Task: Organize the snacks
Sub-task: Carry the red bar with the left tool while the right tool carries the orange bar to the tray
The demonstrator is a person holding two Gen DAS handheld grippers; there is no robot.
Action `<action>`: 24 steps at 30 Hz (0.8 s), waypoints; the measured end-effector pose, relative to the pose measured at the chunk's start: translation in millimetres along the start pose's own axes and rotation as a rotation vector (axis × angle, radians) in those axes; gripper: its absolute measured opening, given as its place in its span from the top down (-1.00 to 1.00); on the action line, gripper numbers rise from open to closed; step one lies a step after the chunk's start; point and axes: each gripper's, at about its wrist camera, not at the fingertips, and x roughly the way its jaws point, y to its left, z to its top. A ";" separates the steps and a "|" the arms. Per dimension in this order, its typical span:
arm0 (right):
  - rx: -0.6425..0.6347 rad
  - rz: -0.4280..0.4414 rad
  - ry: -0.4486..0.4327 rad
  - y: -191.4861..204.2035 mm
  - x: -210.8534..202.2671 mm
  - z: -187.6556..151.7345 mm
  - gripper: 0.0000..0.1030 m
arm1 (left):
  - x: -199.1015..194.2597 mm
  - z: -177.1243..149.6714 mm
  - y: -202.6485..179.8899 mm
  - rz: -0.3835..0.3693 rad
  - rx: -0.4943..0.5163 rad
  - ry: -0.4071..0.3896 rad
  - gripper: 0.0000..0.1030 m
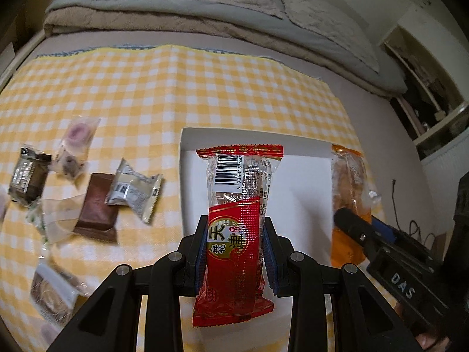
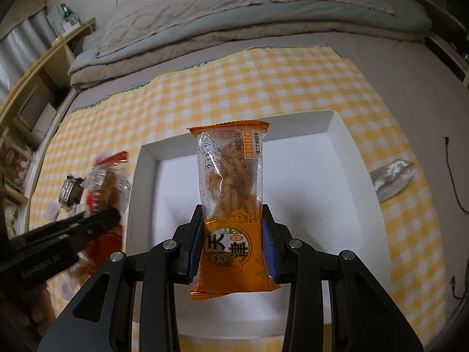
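Left gripper (image 1: 234,252) clamps red snack pkt (image 1: 239,205) – right gripper (image 2: 231,246) clamps orange pkt (image 2: 230,182), both over white tray (image 2: 337,152)

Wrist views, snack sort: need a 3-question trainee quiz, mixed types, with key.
1. True or false: the left gripper is shut on the red snack packet.
2. Multiple choice: the orange snack packet in the right gripper is held over A) the white tray, B) the blankets, C) the loose snacks.
3. Fill in: the brown square packet lies on the checked cloth, to the ____ of the tray in the left wrist view.

Key: 1 true; 2 A; 3 left.
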 end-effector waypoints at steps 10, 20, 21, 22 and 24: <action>0.010 -0.002 0.077 4.8 38.0 27.8 0.30 | 54.4 30.8 12.5 -0.036 -0.062 0.023 0.36; 0.080 -0.021 0.135 -12.1 73.3 42.2 0.30 | 85.2 44.1 17.8 -0.045 -0.052 0.040 0.36; 0.080 -0.026 0.140 -12.3 75.9 43.0 0.30 | 86.4 45.2 18.8 -0.046 -0.052 0.037 0.36; 0.080 -0.030 0.143 -12.1 78.3 43.9 0.30 | 87.0 46.2 19.4 -0.046 -0.051 0.033 0.35; 0.085 -0.026 0.144 -11.9 80.3 46.1 0.30 | 86.4 47.5 21.4 -0.046 -0.043 0.015 0.30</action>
